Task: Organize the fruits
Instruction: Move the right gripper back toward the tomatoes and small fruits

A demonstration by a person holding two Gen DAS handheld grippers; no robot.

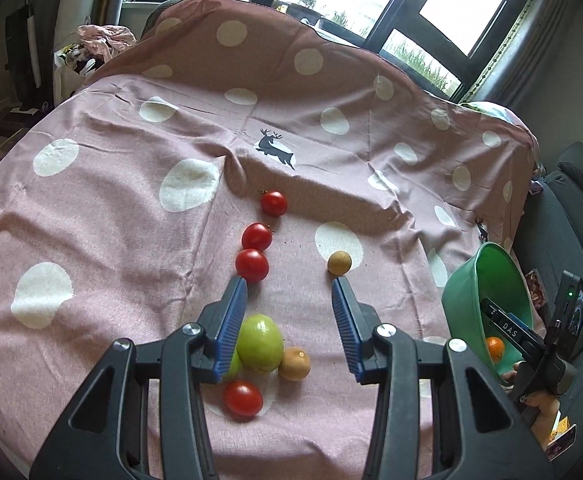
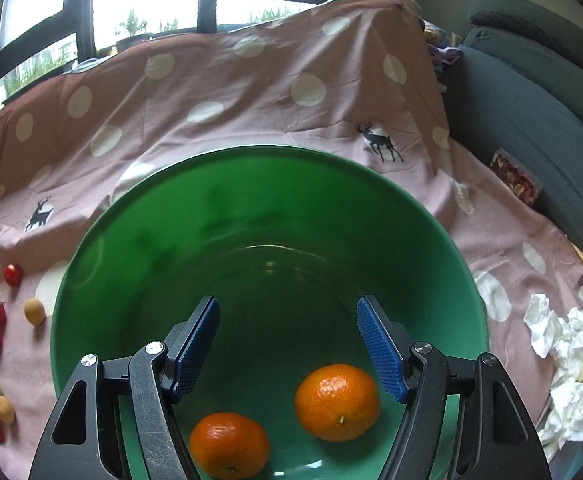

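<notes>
My left gripper has its fingers spread wide over the pink polka-dot cloth, gripping nothing. Just beyond my left fingertip lies a cherry tomato, with two more tomatoes lined up farther ahead. Between my fingers, close to their base, sits a green apple; a second green fruit shows partly behind the left pad, a tan fruit touches the apple's right side, and another tomato lies nearest me. A small brown round fruit rests just beyond my right fingertip. Well to the right stands the green bowl.

My right gripper is inside the green bowl, fingers likewise spread and empty. One mandarin lies on the bowl floor below my left finger; a second mandarin lies just inside my right finger. Crumpled white tissues lie on the cloth right of the bowl.
</notes>
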